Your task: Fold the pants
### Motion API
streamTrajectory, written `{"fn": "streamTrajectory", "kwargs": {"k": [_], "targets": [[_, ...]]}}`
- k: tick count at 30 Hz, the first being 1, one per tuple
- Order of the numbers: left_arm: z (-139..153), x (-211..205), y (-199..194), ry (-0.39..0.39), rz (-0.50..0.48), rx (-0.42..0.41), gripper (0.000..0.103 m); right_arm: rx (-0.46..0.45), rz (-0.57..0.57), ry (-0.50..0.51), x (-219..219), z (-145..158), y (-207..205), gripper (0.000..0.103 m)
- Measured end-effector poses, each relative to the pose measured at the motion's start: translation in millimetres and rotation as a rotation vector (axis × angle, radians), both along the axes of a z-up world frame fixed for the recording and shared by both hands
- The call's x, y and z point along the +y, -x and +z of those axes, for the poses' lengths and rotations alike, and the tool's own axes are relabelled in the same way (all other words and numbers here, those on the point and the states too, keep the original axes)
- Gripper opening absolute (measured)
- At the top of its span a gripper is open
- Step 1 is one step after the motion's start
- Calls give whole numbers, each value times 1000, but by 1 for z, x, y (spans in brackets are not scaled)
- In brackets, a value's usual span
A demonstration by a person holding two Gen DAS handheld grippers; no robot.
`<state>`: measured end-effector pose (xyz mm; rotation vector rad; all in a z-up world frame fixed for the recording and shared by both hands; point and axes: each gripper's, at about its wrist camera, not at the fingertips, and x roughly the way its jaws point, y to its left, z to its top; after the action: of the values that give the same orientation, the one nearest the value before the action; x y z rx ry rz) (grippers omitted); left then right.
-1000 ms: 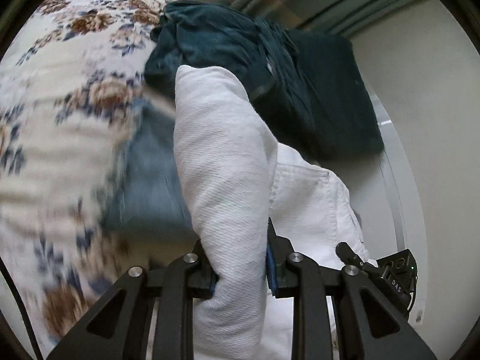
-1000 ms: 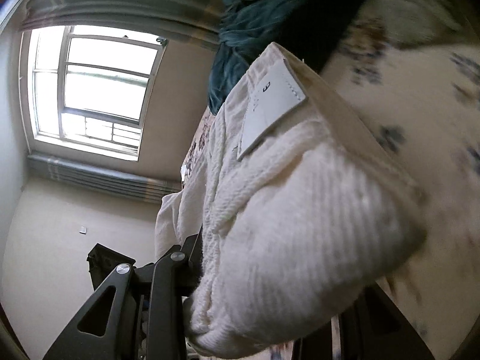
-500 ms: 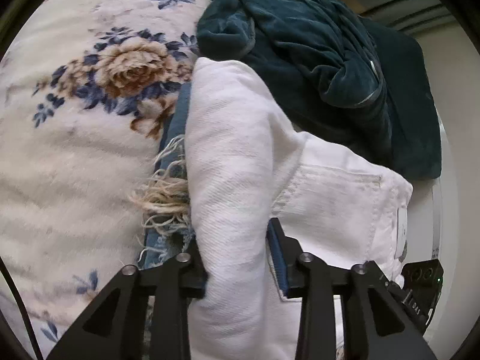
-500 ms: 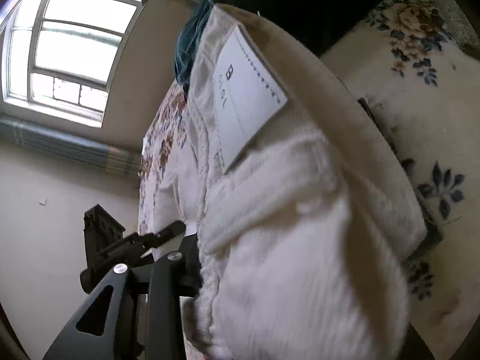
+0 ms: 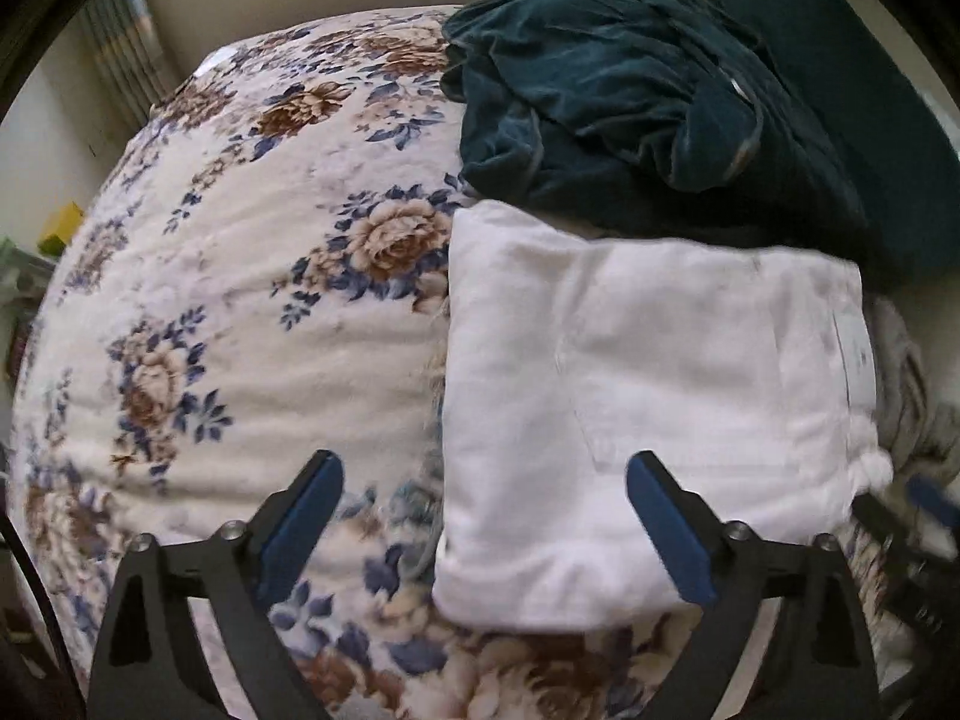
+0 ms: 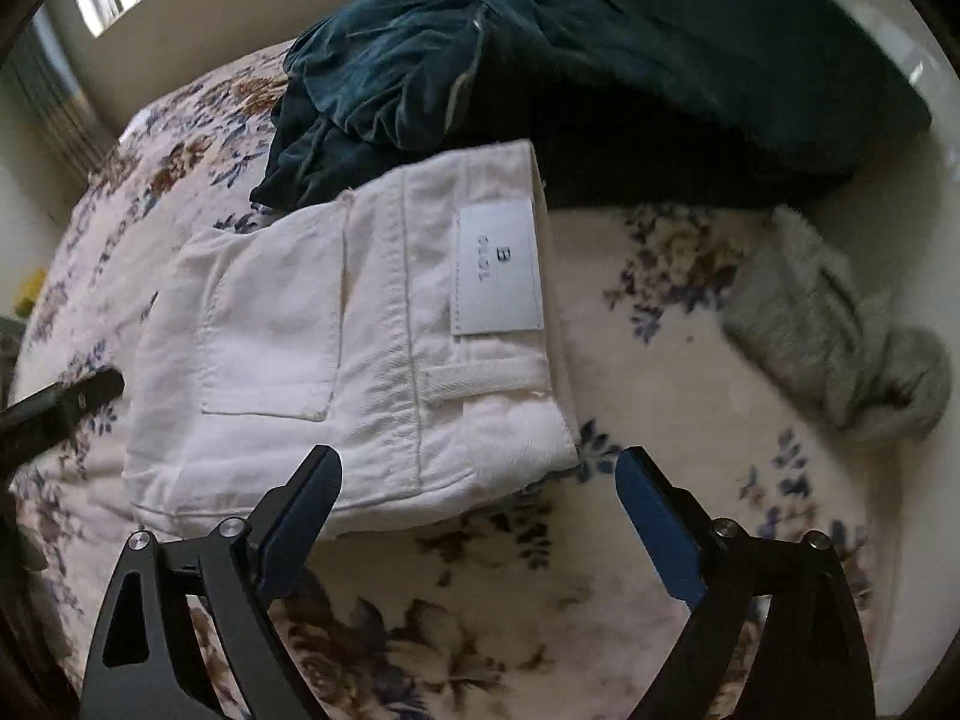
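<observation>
The white pants (image 5: 648, 396) lie folded into a thick rectangle on the floral bedspread (image 5: 252, 312). In the right wrist view the white pants (image 6: 336, 348) show a back pocket and a pale waistband label (image 6: 495, 270). My left gripper (image 5: 483, 483) hangs above the near left corner of the bundle, its jaws opening wide, and the pads press on nothing. My right gripper (image 6: 477, 477) hovers over the near right corner, jaws also opening, with only bedspread and the pants' edge below the gap. The left gripper's tip shows as a dark bar (image 6: 60, 402) at the left edge.
A heap of dark teal velvet clothes (image 5: 630, 96) lies just behind the pants, against a dark teal cushion (image 6: 750, 60). A grey fuzzy garment (image 6: 840, 336) sits to the right on the bedspread (image 6: 660, 396). Walls, curtains and a window ring the bed.
Both grippers were shut on the white pants and have let go, opening wide. The pants now lie flat on the bed, and both views have tipped downward toward them.
</observation>
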<state>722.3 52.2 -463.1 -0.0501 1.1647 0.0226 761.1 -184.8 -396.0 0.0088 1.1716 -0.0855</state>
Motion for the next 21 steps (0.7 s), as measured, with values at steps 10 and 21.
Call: {"fn": "streamTrajectory", "kwargs": {"k": [10,21], "targets": [[46,2,38,-34,1,-44,101,-13,-17,15,21,55,41,97],[108,7,100,-50,14,-87,101,-50,-22,25,25,119,110,97]]}}
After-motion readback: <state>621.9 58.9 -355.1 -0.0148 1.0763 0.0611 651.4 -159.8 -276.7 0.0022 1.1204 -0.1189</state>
